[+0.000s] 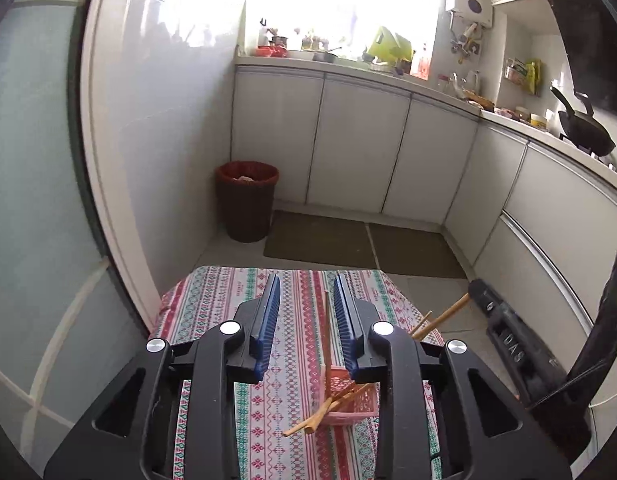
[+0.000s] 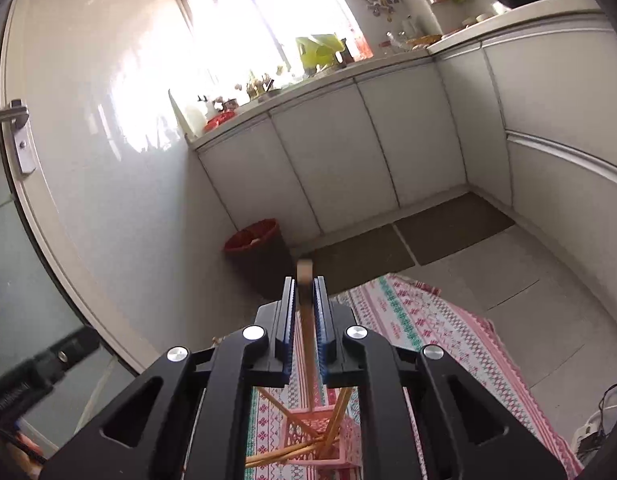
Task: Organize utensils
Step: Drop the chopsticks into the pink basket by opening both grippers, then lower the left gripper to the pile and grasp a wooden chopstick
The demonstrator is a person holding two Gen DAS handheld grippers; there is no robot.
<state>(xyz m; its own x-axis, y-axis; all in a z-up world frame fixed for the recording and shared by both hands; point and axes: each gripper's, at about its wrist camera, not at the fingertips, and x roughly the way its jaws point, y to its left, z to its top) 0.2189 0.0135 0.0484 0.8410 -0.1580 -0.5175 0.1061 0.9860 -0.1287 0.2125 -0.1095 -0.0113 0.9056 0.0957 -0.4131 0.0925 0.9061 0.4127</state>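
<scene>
Right gripper (image 2: 304, 300): jaws closed on a wooden utensil (image 2: 307, 344), a flat stick-like handle running up between the pads, its top end poking out past the fingertips and blurred. Lower part drops toward the pink basket (image 2: 320, 432) directly below.

Left gripper (image 1: 306, 320): jaws open, nothing between them. It hangs above the table (image 1: 212, 304), which is covered by a striped patterned cloth.

Pink basket sits on the cloth, under and just right of the left gripper's line. Several chopsticks (image 1: 332, 404) lie slanted in it, ends sticking out over the rim toward the near side. Another thin stick stands upright from the basket beside the right pad in the left view.

Handling, as a judgement: wood pieces look light, stiff, smooth and narrow, so likely to pivot or slip in a pinch near one end. Hold near mid-length, flat faces against the pads. The basket looks like light latticed plastic and could shift or tip if a stick levers on its wall.

Hard to make out: what the gripped utensil is, since its lower end is hidden by the gripper body. Basket floor and the count of chopsticks are obscured. A thicker wooden handle (image 1: 444, 316) shows at the table's right edge; what it belongs to is cut off.
</scene>
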